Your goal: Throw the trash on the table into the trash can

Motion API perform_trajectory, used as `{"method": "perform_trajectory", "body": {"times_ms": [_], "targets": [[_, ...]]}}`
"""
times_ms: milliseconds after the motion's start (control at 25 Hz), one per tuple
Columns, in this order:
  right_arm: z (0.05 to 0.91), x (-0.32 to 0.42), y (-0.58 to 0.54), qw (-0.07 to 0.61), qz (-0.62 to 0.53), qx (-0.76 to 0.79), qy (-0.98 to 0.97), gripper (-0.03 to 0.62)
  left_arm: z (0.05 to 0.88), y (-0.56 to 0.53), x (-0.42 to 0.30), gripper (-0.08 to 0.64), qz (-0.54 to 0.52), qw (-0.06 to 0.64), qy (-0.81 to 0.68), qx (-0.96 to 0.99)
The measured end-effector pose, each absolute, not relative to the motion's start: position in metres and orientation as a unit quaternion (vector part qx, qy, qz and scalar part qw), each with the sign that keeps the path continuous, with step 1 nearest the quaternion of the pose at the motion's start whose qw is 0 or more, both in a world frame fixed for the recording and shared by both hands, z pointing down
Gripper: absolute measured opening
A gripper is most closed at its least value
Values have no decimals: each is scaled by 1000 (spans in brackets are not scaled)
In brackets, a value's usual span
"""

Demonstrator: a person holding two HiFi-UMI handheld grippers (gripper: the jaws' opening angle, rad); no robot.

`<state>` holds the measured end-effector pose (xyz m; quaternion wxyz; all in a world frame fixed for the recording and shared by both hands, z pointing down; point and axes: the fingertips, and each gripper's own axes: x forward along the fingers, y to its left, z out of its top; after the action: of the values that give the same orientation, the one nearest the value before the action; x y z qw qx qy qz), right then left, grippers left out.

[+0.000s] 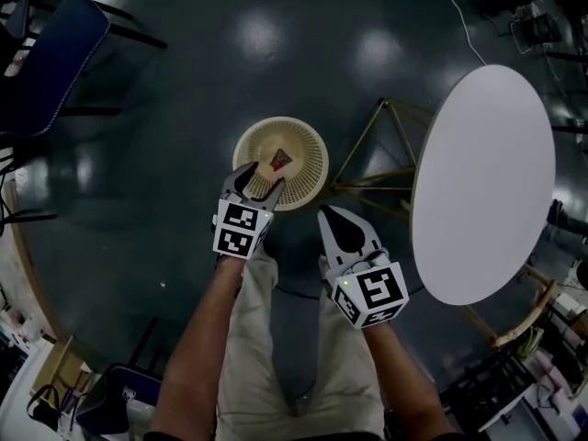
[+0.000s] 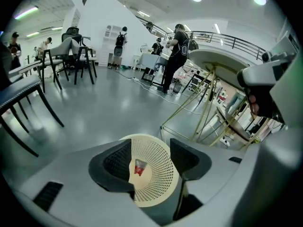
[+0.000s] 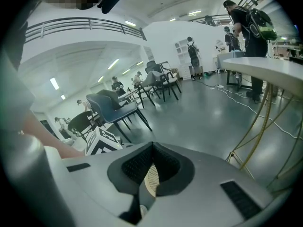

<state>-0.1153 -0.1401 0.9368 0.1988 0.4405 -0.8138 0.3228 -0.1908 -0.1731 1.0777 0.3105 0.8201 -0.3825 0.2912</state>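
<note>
Trash (image 1: 280, 161) lay in the trash can (image 1: 310, 168) below your left gripper (image 1: 262, 180), jaws apart; your right gripper (image 1: 331, 219) had its jaws closed, empty.

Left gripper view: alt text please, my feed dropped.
The left gripper has its jaws open and empty above a cream perforated trash can on the grey floor, with a small red piece of trash inside it. A round white table on thin legs stands beyond, to the right.
</note>
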Motion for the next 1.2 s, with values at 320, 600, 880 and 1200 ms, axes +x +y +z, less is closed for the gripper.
{"method": "perform_trajectory", "body": {"times_ms": [320, 600, 880, 1200], "targets": [[941, -109, -143, 202, 322, 442, -813, 18, 1081, -167, -187, 259, 293, 321, -372, 820], [911, -113, -144, 195, 311, 437, -821, 18, 1050, -161, -181, 259, 300, 311, -360, 827], [876, -118, -137, 189, 304, 434, -827, 18, 1000, -151, -180, 250, 293, 296, -354, 837], [819, -107, -131, 189, 295, 434, -830, 18, 926, -140, -174, 144, 286, 285, -345, 847]]}}
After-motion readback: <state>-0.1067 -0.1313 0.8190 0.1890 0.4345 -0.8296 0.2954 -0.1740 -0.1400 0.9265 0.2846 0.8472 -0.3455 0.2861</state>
